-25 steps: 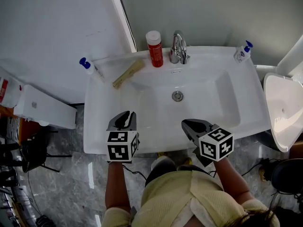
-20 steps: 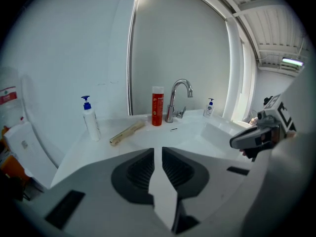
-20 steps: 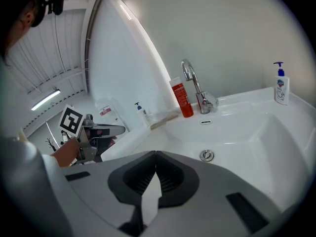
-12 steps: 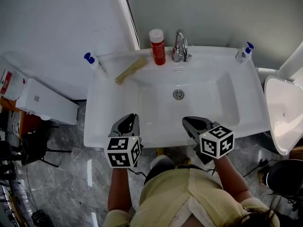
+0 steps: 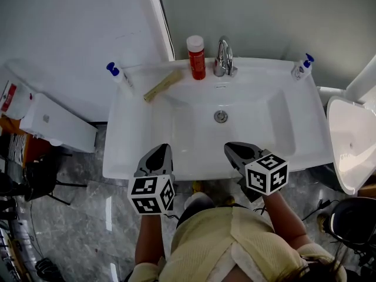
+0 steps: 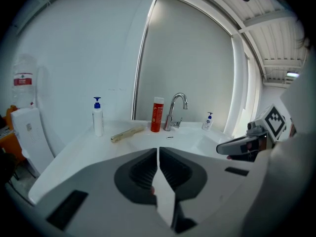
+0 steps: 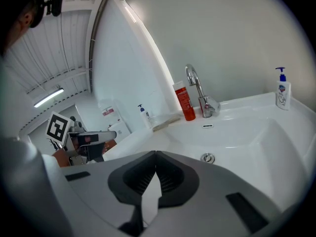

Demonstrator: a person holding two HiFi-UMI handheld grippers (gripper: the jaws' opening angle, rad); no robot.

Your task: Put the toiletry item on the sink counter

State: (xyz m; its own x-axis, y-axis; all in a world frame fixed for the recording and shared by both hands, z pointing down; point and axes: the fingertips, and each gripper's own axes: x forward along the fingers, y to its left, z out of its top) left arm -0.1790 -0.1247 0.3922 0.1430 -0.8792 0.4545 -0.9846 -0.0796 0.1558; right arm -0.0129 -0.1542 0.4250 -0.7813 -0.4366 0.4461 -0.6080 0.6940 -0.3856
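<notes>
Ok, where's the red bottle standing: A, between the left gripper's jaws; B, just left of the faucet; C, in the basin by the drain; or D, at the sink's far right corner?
B: the red bottle stands upright on the back ledge of the sink, right beside the faucet on its left.

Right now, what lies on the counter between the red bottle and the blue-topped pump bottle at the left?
A tan stick-shaped item lies between the red bottle and the pump bottle, touching neither; the head view shows it.
</notes>
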